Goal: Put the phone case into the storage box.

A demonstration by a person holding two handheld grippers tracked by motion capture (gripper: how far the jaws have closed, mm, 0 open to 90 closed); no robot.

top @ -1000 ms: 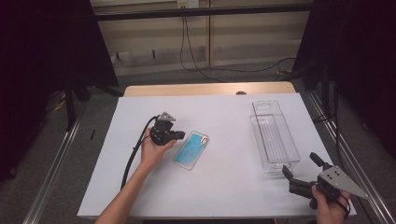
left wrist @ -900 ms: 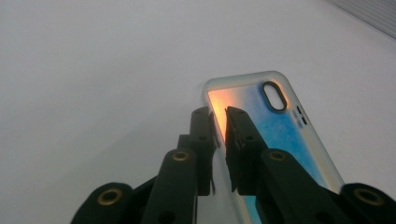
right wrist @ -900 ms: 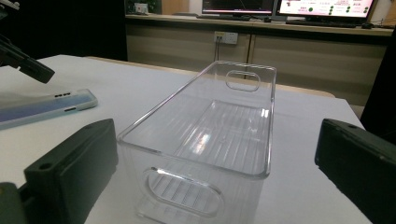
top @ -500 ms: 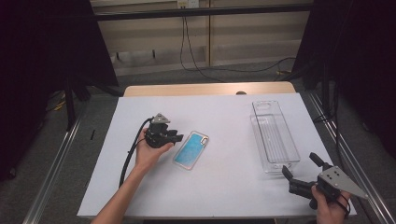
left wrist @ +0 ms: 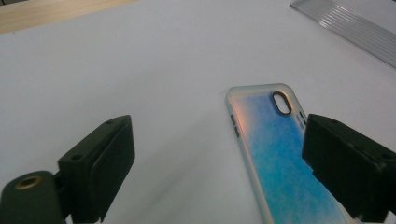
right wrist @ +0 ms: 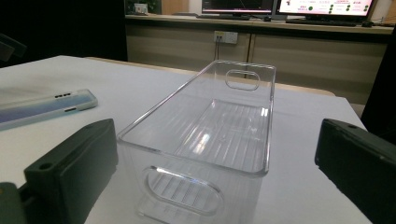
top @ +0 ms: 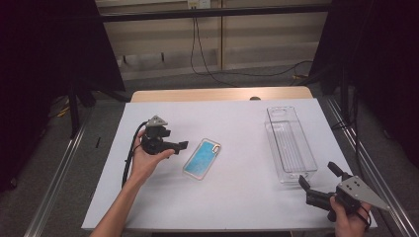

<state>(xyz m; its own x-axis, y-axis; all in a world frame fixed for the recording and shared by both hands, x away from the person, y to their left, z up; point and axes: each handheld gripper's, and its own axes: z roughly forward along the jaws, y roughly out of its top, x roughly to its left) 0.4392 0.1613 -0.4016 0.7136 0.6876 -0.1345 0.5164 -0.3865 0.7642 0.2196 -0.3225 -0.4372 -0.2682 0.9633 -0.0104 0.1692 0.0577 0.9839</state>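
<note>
The phone (top: 202, 158) lies flat on the white table (top: 237, 207), its long axis diagonal, camera end toward the far right. The left gripper (top: 179, 145) is just beside it; its jaws have just been opening and hold nothing. A clear bin (top: 290, 143) stands well apart at right, before the right gripper (top: 316, 178), whose jaws are wide apart. In the left gripper view one jaw hides the phone's near corner.

Bright, evenly lit table (top: 237, 197); dark, dim surroundings.

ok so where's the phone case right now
In the high view the phone case lies flat mid-table, just right of the open left gripper and well left of the clear bin.
</note>
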